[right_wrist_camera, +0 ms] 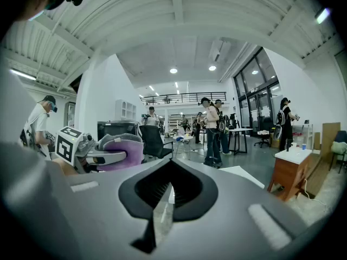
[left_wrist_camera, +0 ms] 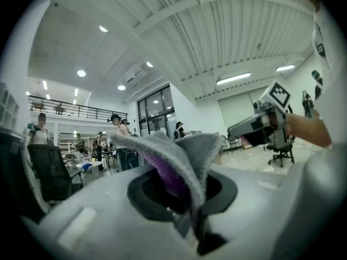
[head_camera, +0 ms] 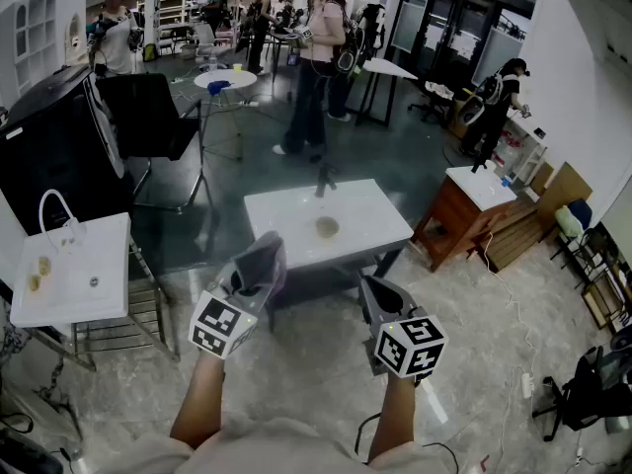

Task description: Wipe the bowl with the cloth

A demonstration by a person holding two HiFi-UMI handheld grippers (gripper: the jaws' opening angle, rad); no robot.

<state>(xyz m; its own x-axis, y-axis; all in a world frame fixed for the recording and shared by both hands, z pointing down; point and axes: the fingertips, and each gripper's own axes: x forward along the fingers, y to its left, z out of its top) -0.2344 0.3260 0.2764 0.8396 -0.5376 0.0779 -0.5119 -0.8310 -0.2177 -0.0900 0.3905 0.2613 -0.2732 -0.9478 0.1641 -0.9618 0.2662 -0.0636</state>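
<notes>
A big room with a pale stone floor (head_camera: 474, 363) is seen. A white table (head_camera: 286, 215) is set in the middle, with a small brown cabinet (head_camera: 449, 230) near it. A black chair (head_camera: 148, 117) and a round table (head_camera: 225, 79) are placed further back, where people (head_camera: 314, 57) are standing. The white ceiling (right_wrist_camera: 179, 20) is lit by round lights (right_wrist_camera: 173, 70). Tall windows (right_wrist_camera: 259, 77) are seen.

Big open lab hall. Several people (head_camera: 318, 38) wearing head-mounted gear stand among scattered small tables (head_camera: 286, 220) and office chairs (head_camera: 148, 117). Ribbed ceiling (right_wrist_camera: 179, 15), mezzanine railing (right_wrist_camera: 179, 97).
</notes>
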